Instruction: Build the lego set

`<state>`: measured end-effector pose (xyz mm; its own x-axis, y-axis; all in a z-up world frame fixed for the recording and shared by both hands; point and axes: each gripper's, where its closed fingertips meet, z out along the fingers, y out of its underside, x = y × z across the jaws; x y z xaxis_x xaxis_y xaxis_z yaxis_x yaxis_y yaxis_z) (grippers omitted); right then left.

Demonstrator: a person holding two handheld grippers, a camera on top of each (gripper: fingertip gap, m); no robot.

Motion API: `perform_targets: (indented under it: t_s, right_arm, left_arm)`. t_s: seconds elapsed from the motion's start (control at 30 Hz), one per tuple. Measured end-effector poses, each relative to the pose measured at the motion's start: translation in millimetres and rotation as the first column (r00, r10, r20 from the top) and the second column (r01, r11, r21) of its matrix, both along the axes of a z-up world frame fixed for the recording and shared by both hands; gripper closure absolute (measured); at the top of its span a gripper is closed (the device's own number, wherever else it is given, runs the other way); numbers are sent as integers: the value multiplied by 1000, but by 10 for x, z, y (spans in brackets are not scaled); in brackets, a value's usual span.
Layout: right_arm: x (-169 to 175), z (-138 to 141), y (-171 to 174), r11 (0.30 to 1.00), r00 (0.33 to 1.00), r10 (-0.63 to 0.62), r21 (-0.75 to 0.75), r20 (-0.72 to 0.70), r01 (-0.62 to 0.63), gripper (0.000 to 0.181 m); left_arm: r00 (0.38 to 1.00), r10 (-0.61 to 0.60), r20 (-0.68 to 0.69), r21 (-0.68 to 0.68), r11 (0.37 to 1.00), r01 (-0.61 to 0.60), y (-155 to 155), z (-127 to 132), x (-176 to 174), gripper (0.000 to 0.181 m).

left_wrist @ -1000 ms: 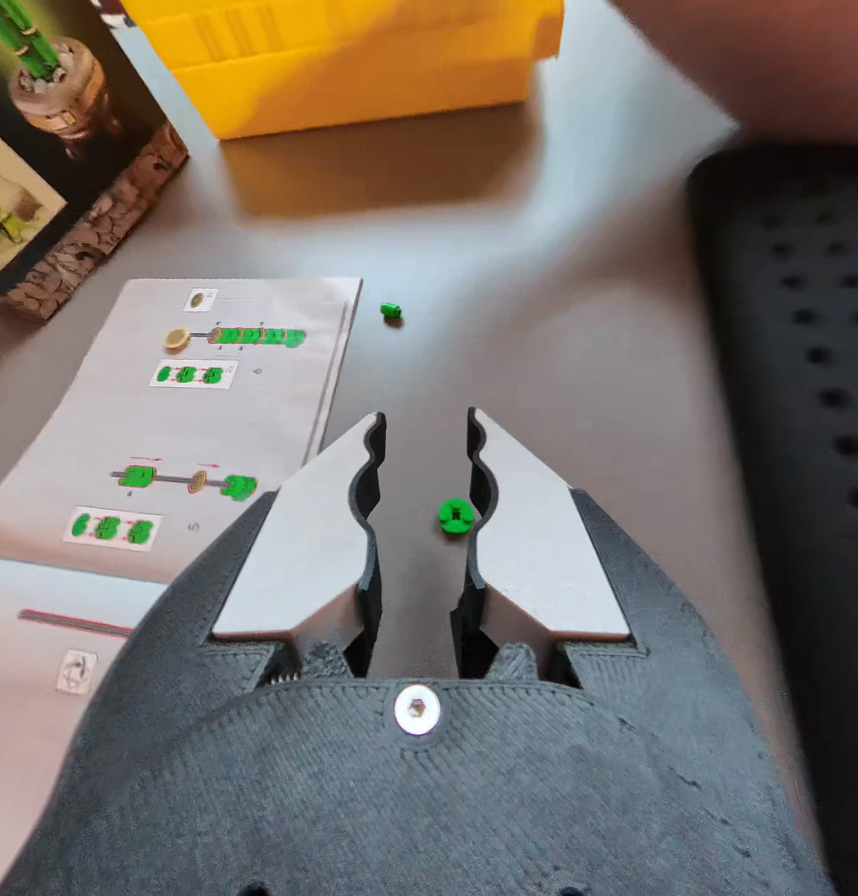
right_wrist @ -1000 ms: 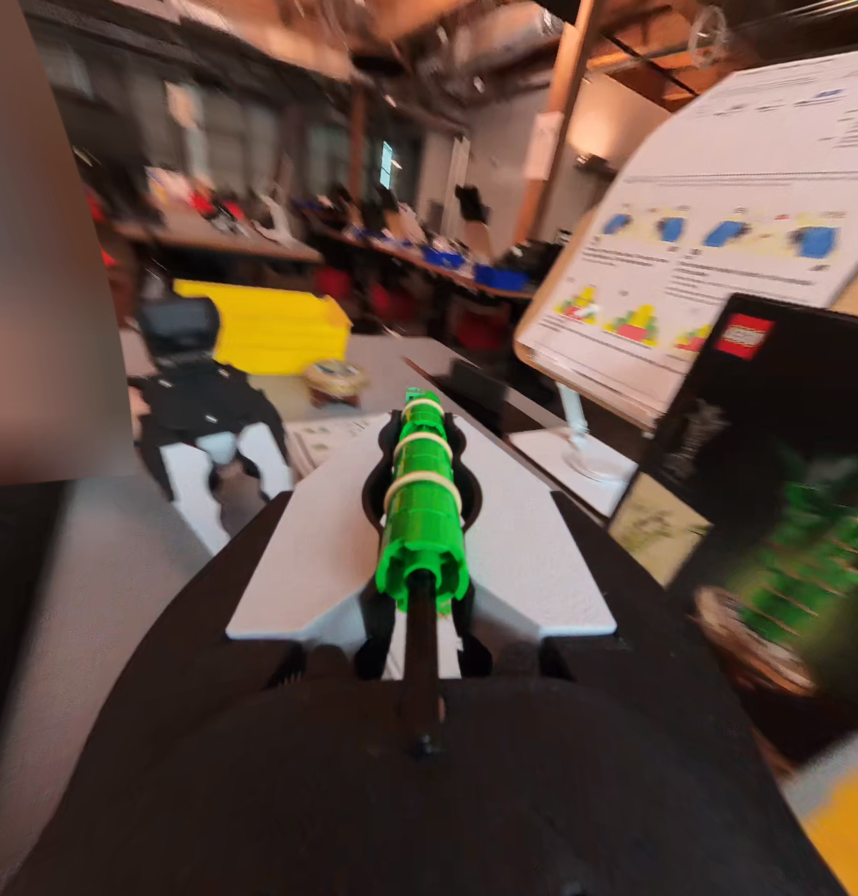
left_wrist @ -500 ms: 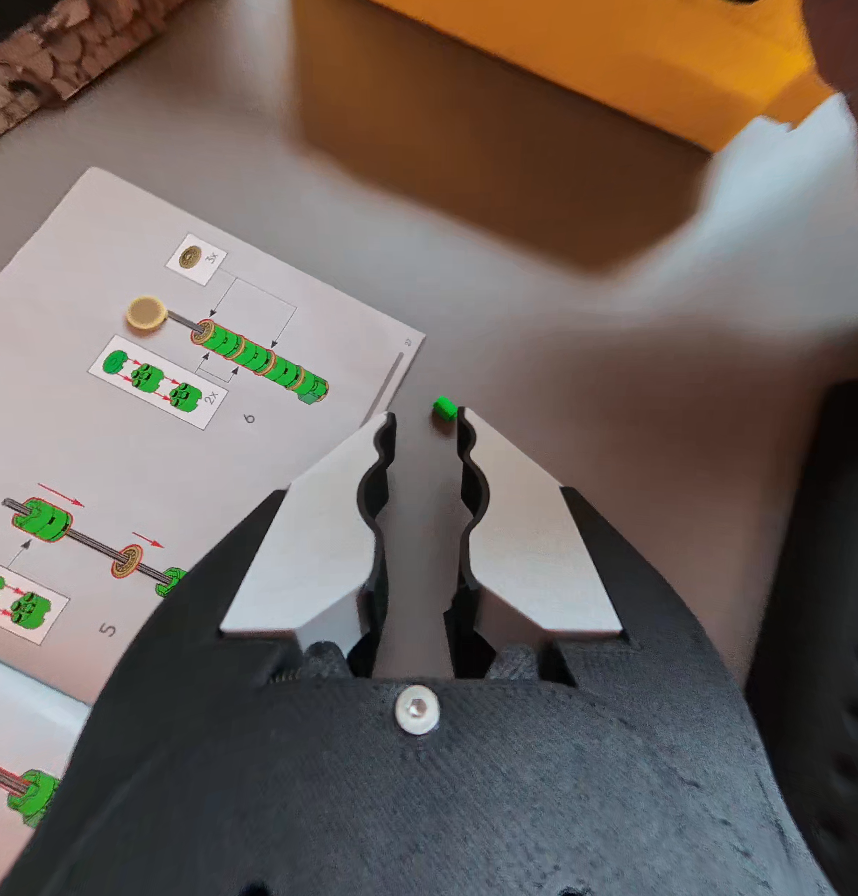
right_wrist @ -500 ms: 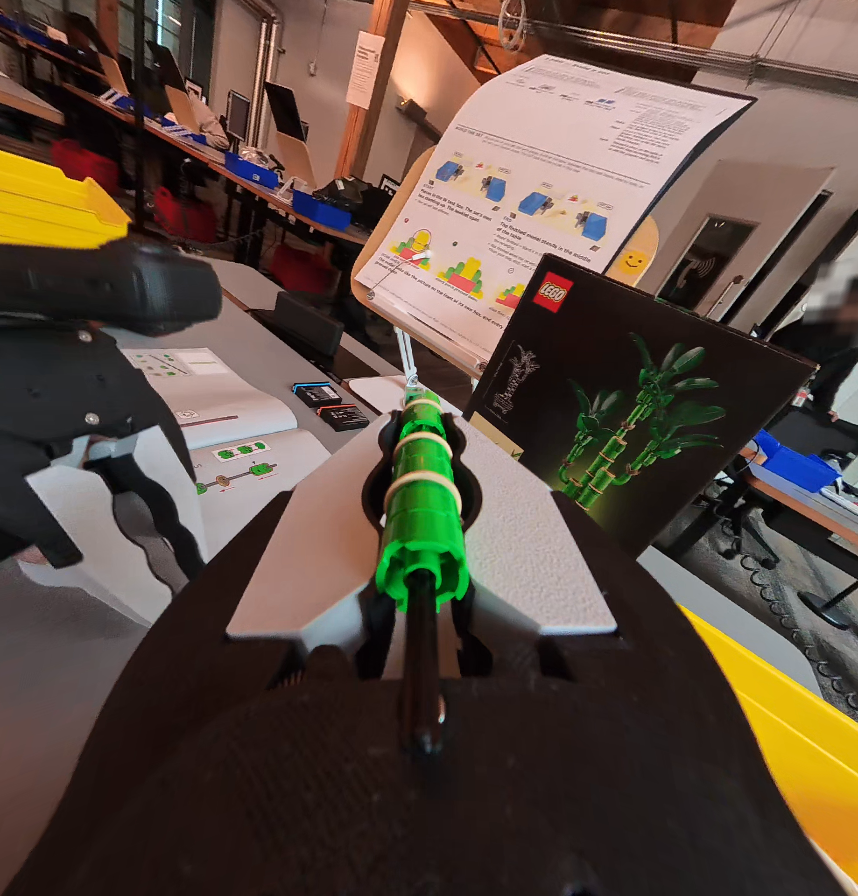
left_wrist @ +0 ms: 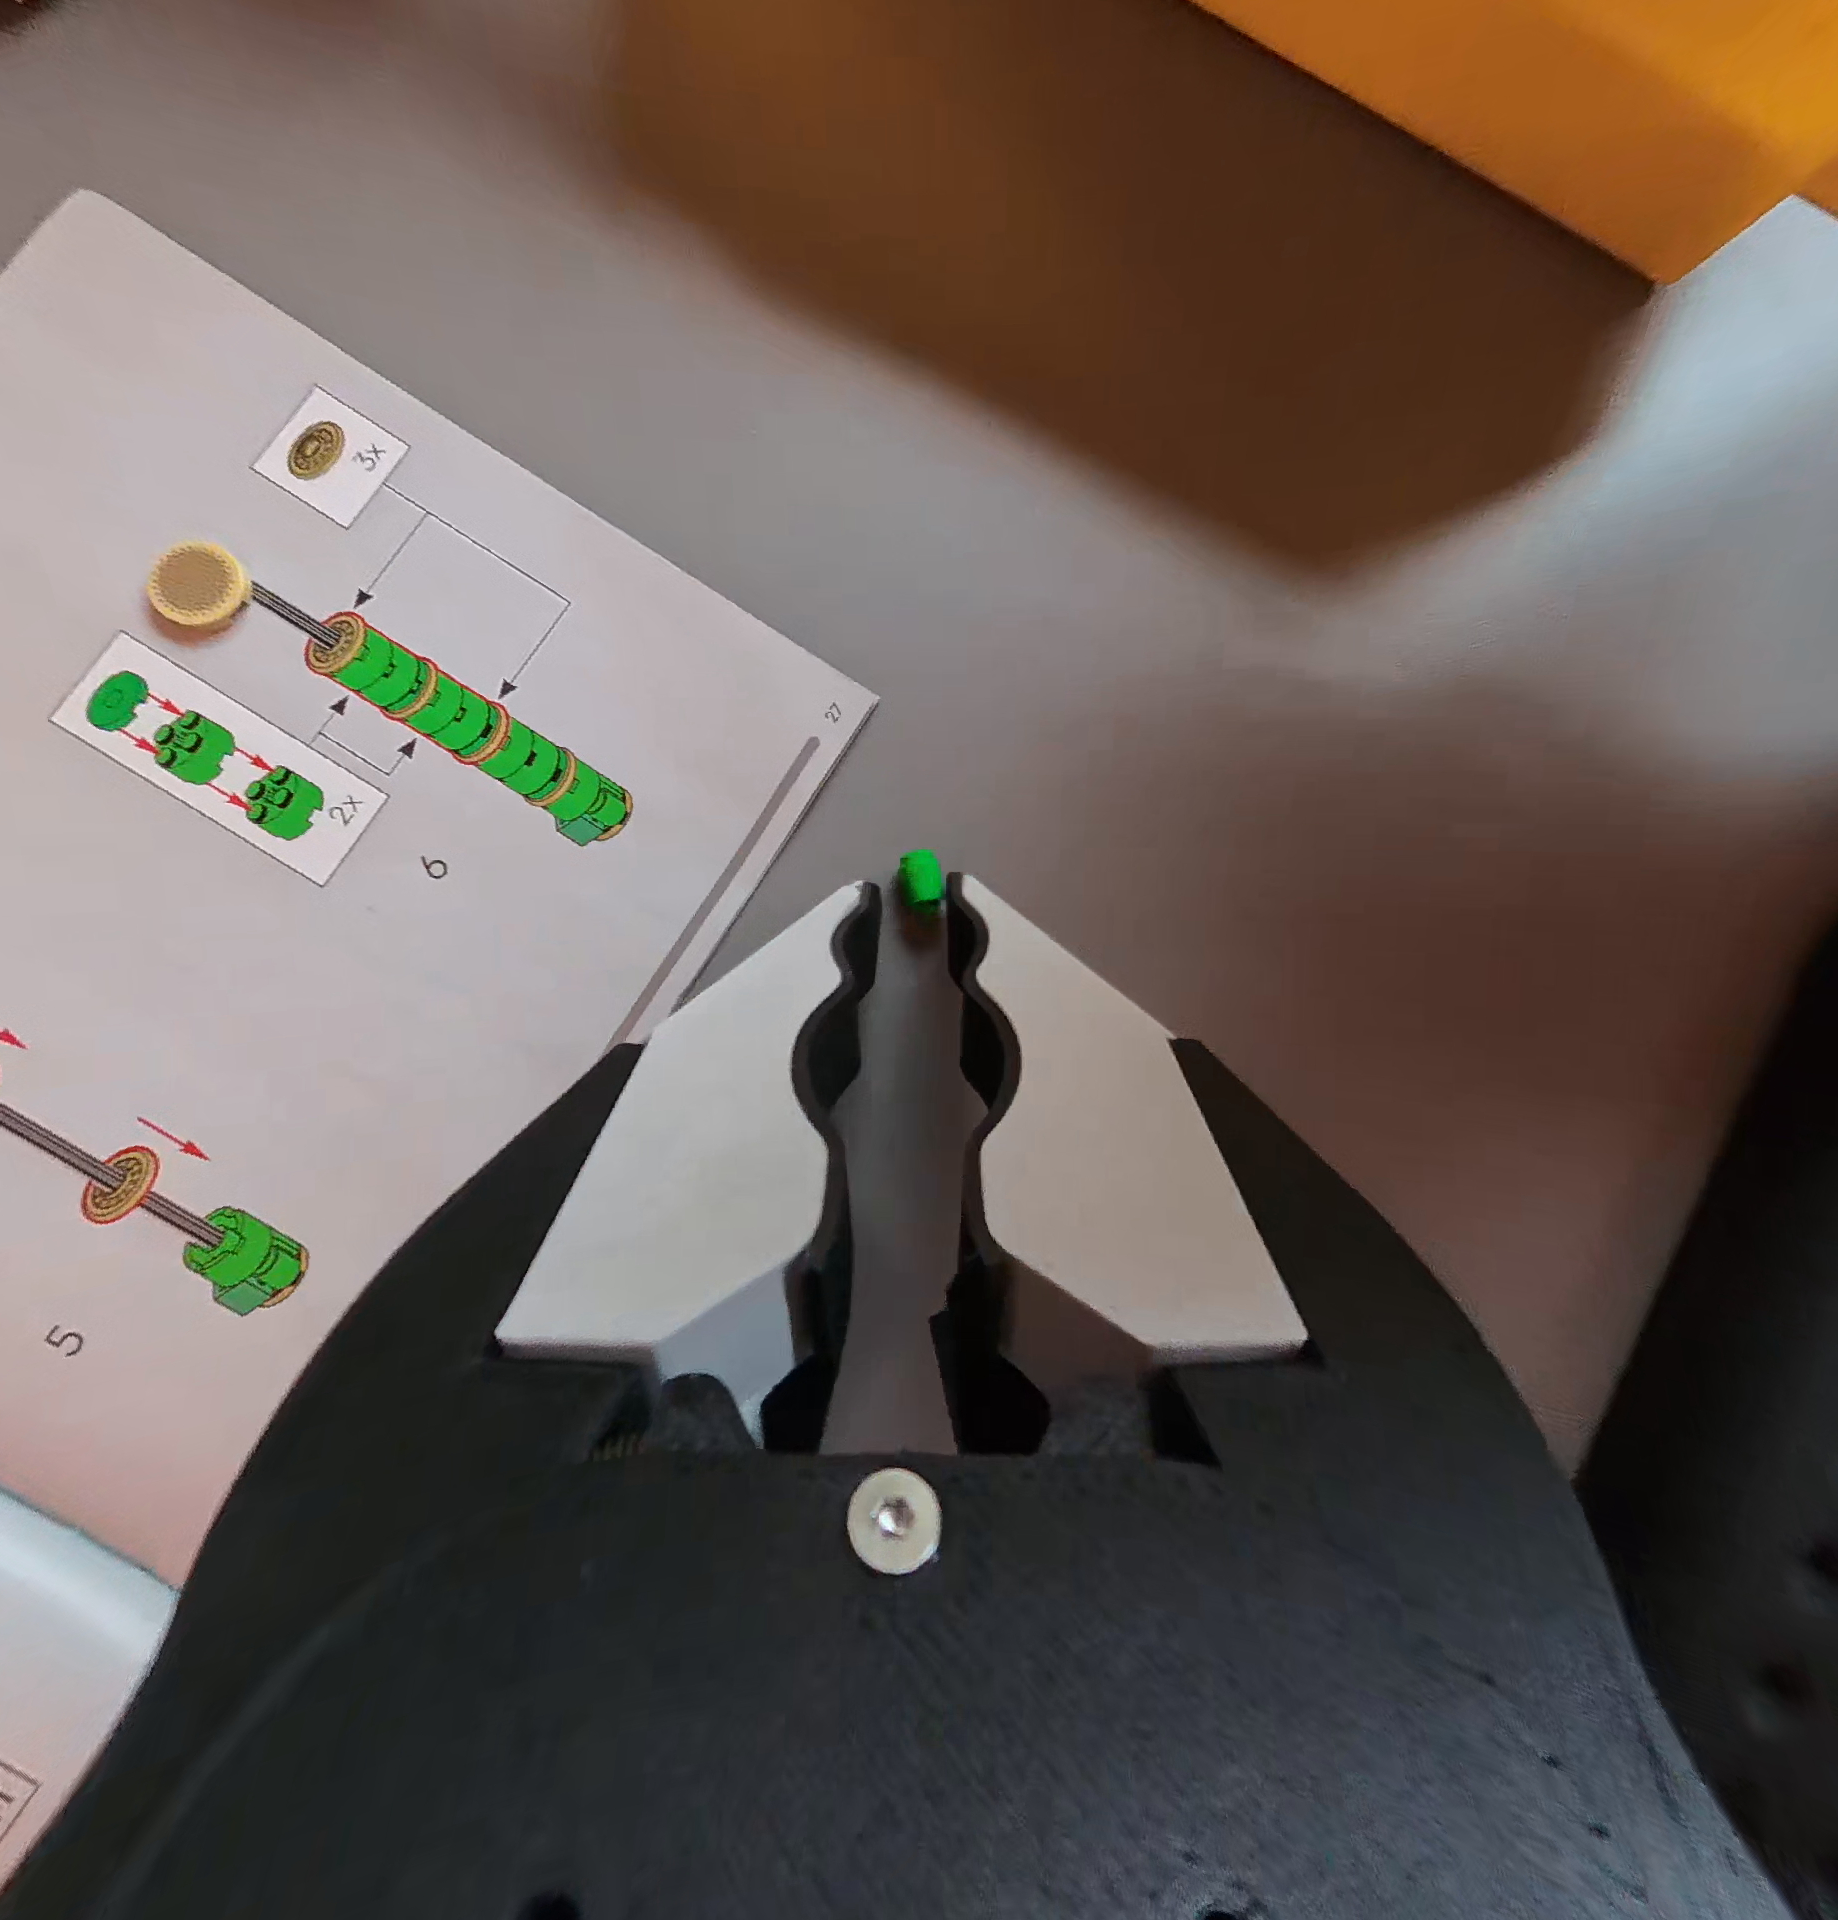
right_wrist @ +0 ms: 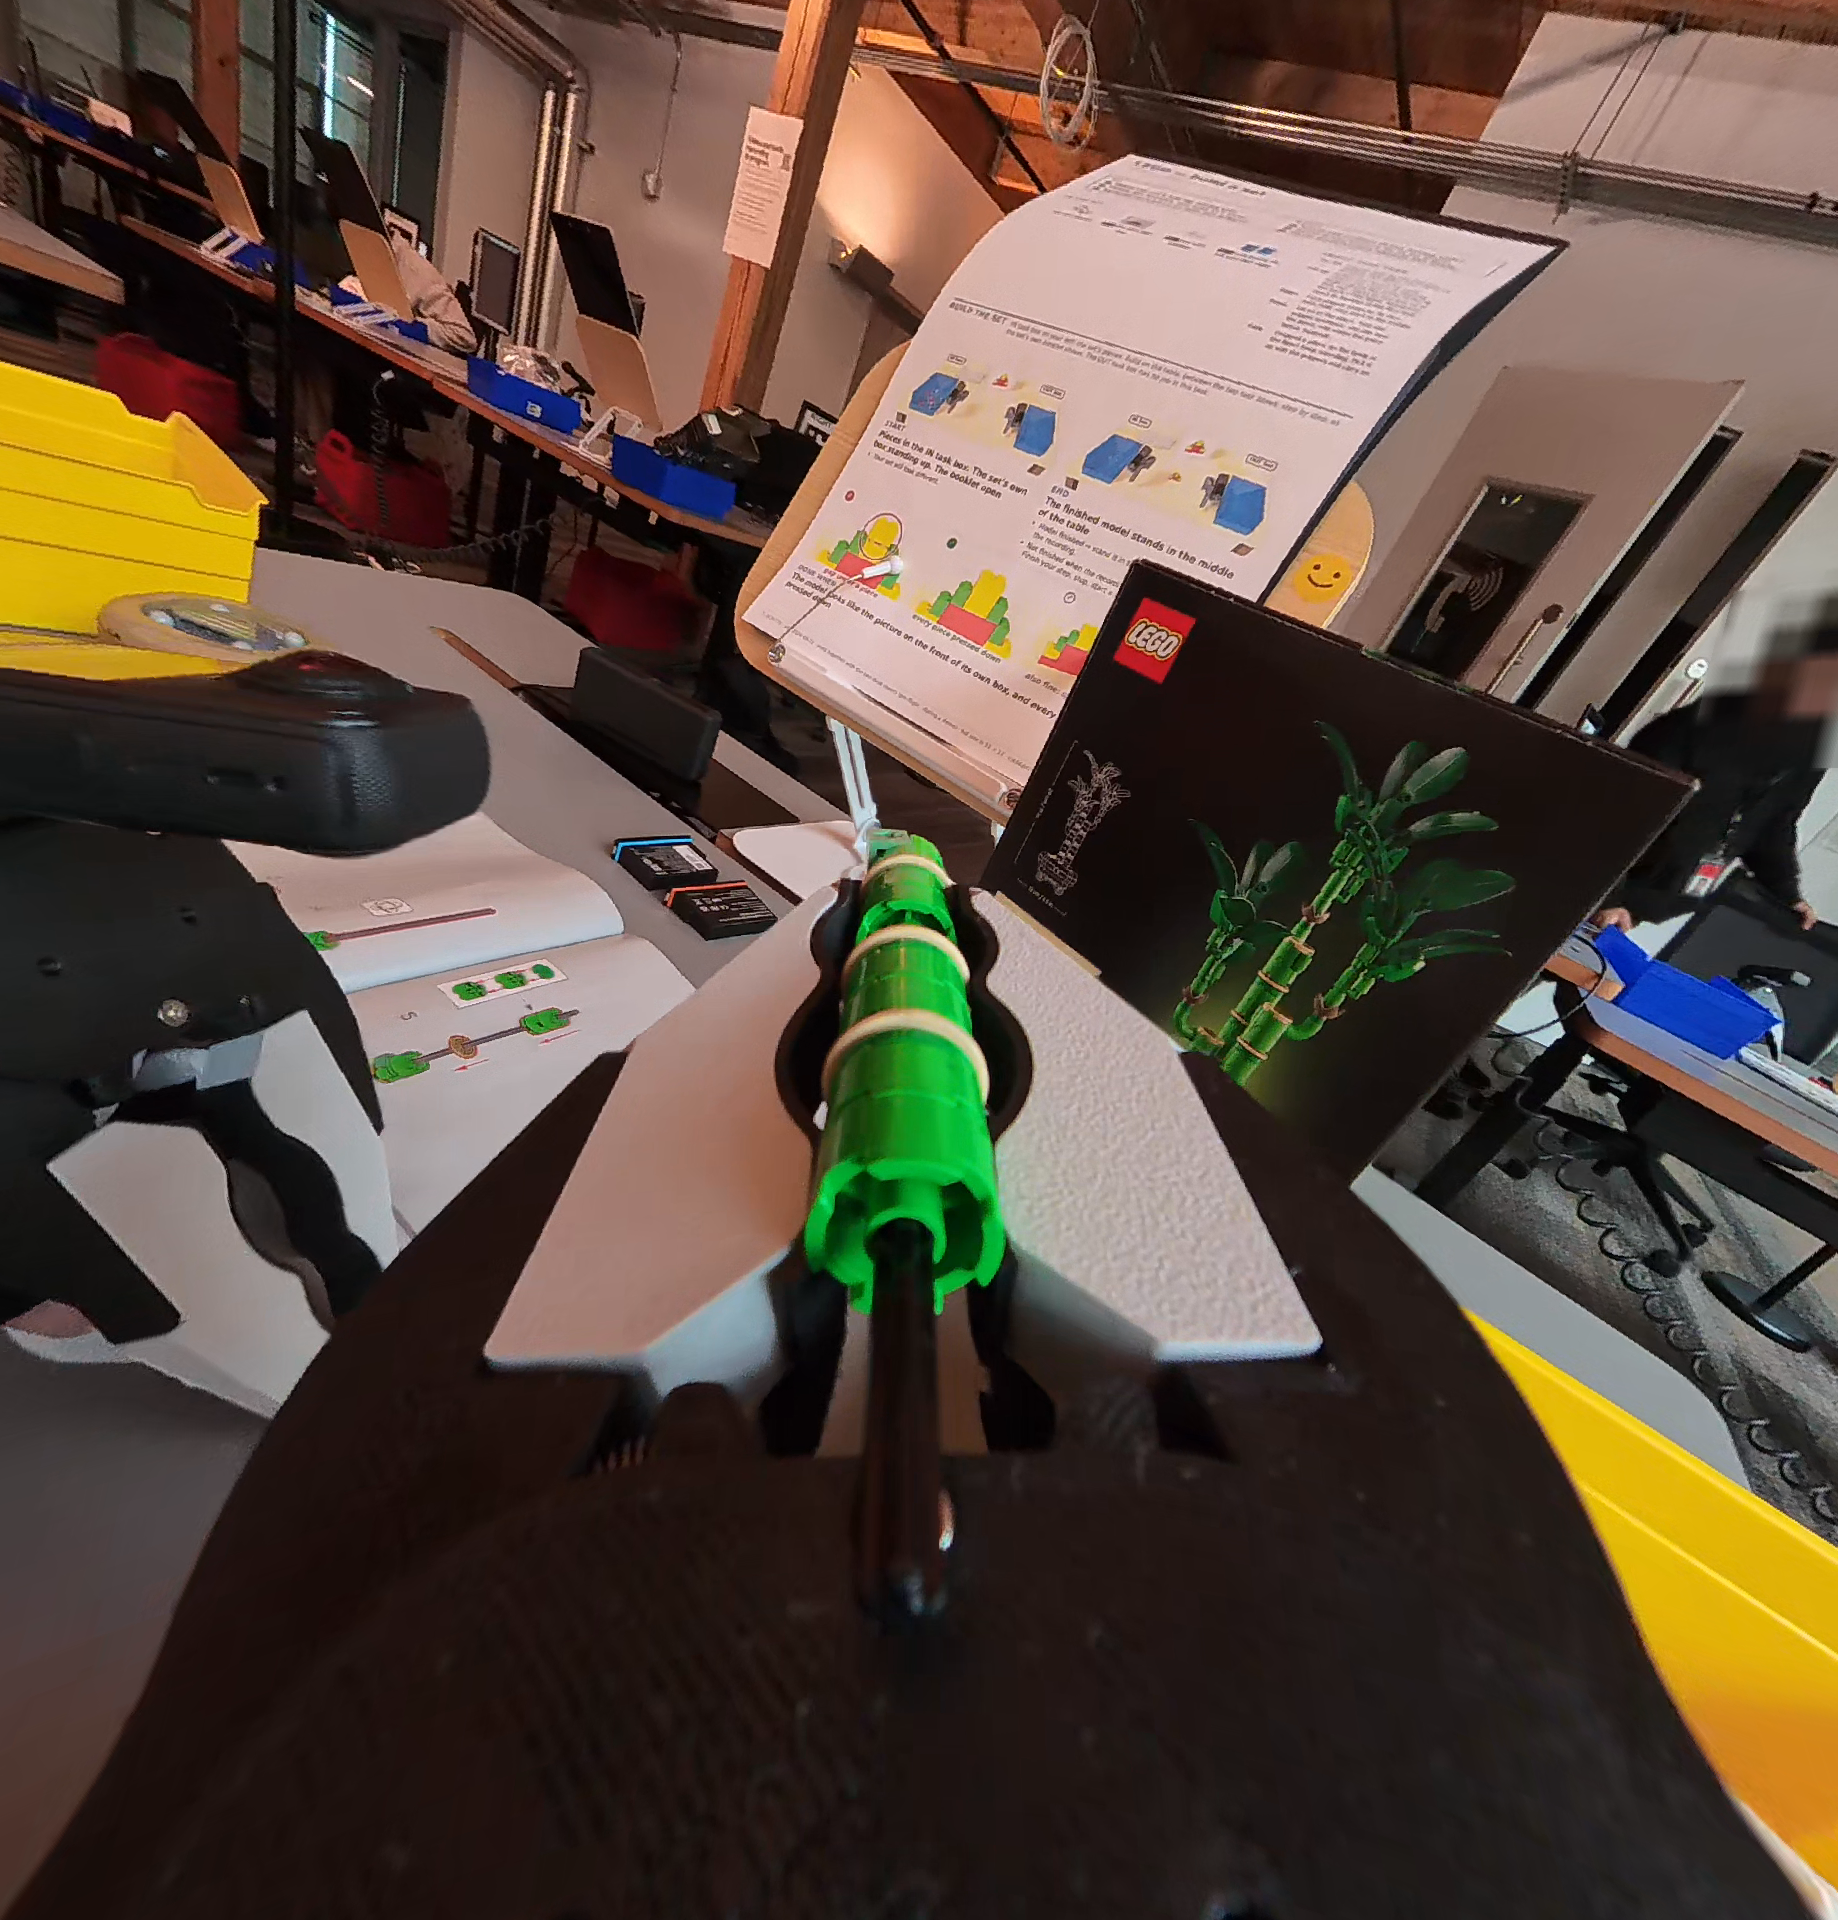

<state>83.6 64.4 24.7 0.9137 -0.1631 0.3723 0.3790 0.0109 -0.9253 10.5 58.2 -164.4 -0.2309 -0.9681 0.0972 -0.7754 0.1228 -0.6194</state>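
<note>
Since half a second ago the left gripper (left_wrist: 913,888) has crept a little farther forward, so that the small green piece (left_wrist: 919,883), which lay just beyond the fingertips, now sits between the very tips, on the grey table (left_wrist: 1154,644) just right of the open instruction booklet (left_wrist: 395,935); the jaws stand narrowly apart, only slightly wider than the piece, and whether either tip already touches it cannot be told; nothing is gripped yet. To do this pick well, I judge the tips should go a touch farther so the piece sits behind the tip edges rather than at them, then close slowly and squarely, since so small and round a part could roll or squirt out forward if pinched at its near end; the far yellow bin (left_wrist: 1580,114) and the black perforated mat (left_wrist: 1767,1455) at the right edge are well clear. From the right wrist, the right gripper (right_wrist: 910,894) is closed on the green bamboo stalk (right_wrist: 910,1049), a stack of green rounds with tan rings on a dark axle (right_wrist: 899,1434) that runs back toward the camera; it is held aloft, steady, near the upright set box (right_wrist: 1341,883), with the left gripper (right_wrist: 260,1195) low at the left over the booklet (right_wrist: 541,997); that hold should stay firm and level so the axle end is ready to receive the piece.
</note>
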Motion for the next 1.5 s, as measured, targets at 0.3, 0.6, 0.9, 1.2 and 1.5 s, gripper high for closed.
perform_targets:
  t_s: [0.3, 0.6, 0.9, 1.2, 1.5]
  right_arm:
    - [14, -33, 18, 1000, 999, 27, 1, -45, -26, 165]
    - [12, -94, 53, 999, 998, 36, -16, -49, -37, 165]
    - [37, -206, 102, 997, 997, 43, -55, -72, -47, 165]
    - [54, -225, 104, 997, 995, 49, -58, -83, -54, 165]
    - [1, -234, 123, 995, 994, 68, -71, -80, -74, 165]
  left_arm:
    - [993, -113, 41, -17, 993, 114, 29, 7, -59, 175]
    - [976, -185, 116, 95, 980, 175, 77, -5, 23, 172]
    - [955, -266, 132, 164, 956, 243, 109, 9, 63, 155]
    - [882, -451, 133, 208, 883, 420, -30, -1, 26, 171]
    - [880, -449, 154, 135, 892, 432, -8, -5, -4, 174]
